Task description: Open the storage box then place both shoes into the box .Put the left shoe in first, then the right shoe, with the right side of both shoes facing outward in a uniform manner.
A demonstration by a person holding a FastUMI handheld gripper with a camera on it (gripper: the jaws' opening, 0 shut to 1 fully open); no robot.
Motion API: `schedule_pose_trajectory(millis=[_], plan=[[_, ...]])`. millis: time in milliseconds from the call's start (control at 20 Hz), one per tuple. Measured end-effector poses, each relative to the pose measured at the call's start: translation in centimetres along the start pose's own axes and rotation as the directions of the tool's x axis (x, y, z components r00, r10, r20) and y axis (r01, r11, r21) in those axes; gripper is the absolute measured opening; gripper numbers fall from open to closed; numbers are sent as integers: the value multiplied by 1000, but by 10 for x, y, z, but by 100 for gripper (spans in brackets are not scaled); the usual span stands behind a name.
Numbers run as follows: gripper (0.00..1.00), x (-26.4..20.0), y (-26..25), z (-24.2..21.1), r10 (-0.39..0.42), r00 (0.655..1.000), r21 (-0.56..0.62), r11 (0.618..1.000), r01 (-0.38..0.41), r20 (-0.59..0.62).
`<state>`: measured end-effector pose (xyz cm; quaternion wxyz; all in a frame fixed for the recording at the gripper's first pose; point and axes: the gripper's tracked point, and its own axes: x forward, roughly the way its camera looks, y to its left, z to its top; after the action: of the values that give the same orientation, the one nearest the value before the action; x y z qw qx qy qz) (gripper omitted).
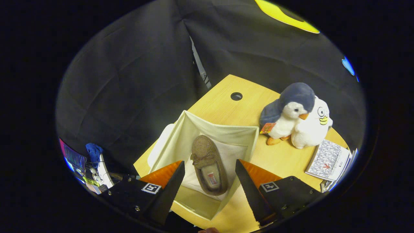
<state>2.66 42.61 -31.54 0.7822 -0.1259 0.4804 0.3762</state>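
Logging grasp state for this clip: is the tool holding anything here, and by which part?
Nothing is held. The tool is open above the storage box, its fingers apart over the shoe lying inside.

A cream, matt fabric storage box [223, 131] stood open on the pale wood-grain laminate surface [226, 106], which looked smooth with a faint sheen. Inside lay a tan, suede-like slipper [207, 161] with a fuzzy, napped lining. Beyond sat two soft plush toys: a blue-and-white fleecy penguin [289, 110] and a white, short-piled duck [312, 127]. A patterned paper booklet [328, 160] looked slightly glossy. The gripper [210, 181], jaws apart, showed ridged inner faces.
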Motion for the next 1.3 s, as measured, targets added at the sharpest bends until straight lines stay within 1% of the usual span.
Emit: schedule_pose_trajectory(millis=[250, 400, 650, 800, 950, 1150, 1300], plan=[[96, -57, -46, -6, -53, 994, 82, 996, 45, 93], [96, -93, -72, -12, -66, 982, 147, 988, 40, 175], [96, -144, -134, -44, -188, 956, 241, 961, 133, 224], [96, -167, -178, -76, -274, 934, 305, 931, 200, 227], [96, -183, -219, -119, -356, 915, 363, 892, 271, 191], [96, -194, -251, -178, -399, 909, 460, 834, 305, 121], [96, -197, -268, -215, -417, 905, 506, 800, 321, 86]])
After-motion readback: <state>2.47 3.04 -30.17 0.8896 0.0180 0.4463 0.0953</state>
